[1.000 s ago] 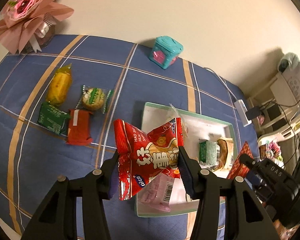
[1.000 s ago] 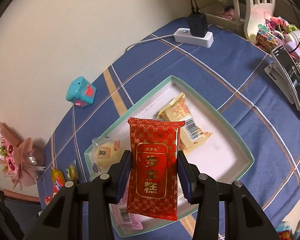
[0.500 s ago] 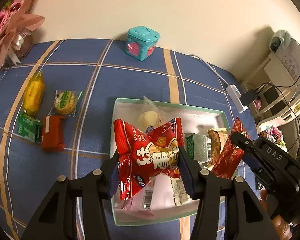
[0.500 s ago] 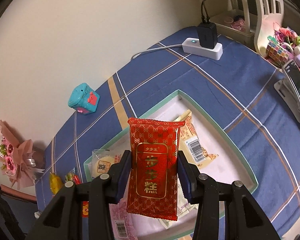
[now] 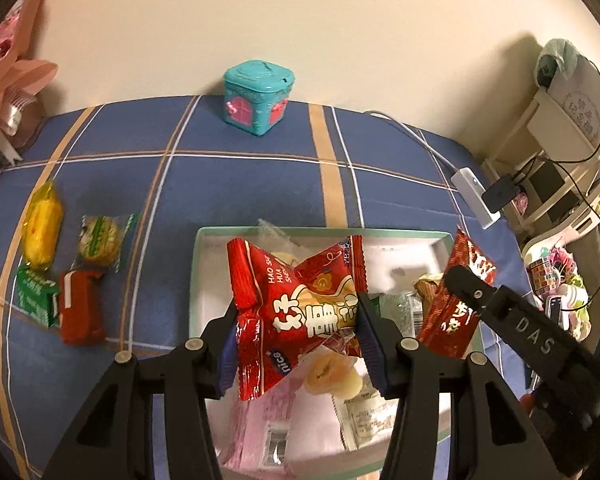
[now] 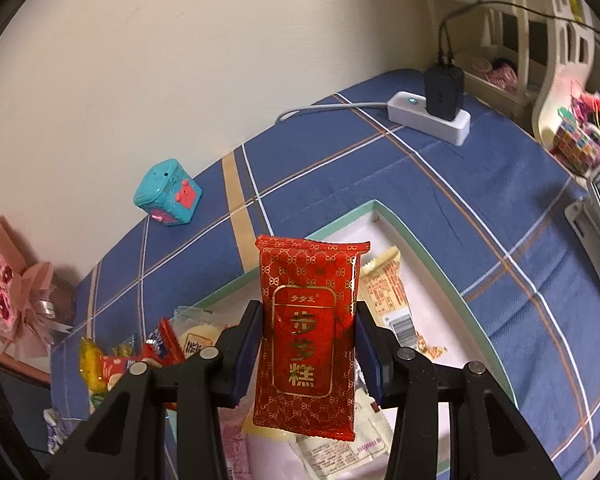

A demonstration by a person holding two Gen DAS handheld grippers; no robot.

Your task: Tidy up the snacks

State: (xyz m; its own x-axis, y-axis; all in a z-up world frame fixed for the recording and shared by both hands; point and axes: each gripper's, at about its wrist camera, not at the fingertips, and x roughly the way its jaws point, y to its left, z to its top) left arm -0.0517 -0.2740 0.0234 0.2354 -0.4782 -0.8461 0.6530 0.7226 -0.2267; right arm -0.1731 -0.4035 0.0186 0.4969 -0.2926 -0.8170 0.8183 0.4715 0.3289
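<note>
L wrist: left gripper (image 5: 296, 330), red snack pack (image 5: 296, 304), maybe mid-air

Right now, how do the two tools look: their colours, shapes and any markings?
Both are matte black plastic. The left tool and right tool each have two angular fingers with blue pads and silver screws at the joints. In the left wrist view, the right tool's side bears grey letters "DAS". No cables or sleeves show.

The left gripper (image 5: 296, 334) jaws clamp a red snack packet (image 5: 296, 308) above the green-rimmed tray (image 5: 194, 280).
</note>
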